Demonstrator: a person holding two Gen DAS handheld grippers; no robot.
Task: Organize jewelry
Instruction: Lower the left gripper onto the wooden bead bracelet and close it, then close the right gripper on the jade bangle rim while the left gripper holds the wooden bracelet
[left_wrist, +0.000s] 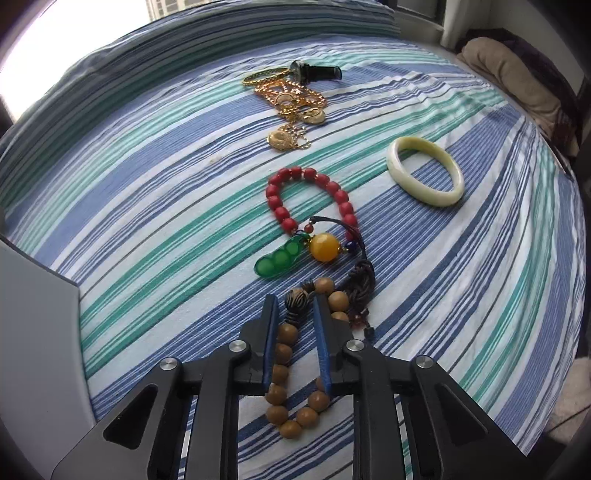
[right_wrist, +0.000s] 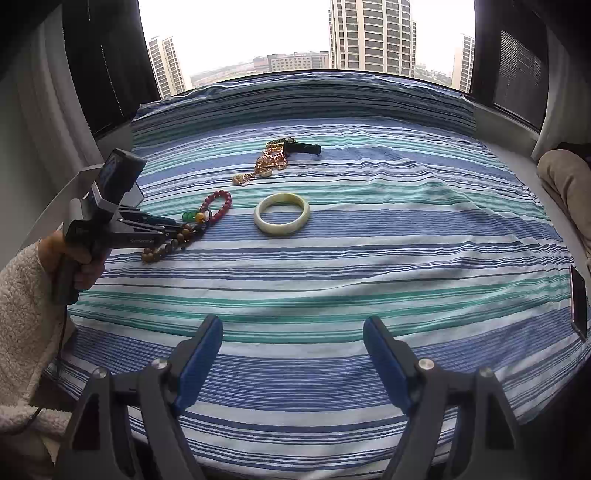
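Left hand-held gripper pinches the round-beaded, tan wooden bracelet, nearly closed.

Bedsheet: blue, teal and white stripes. Bead bracelet between the left gripper's blue pads: tan beads, one striped brown-and-cream bead. Ahead of the tips: green pea-pod pendant, amber bead, red bead bracelet. Farther ahead: gold chains. Ahead right: pale cream bangle.
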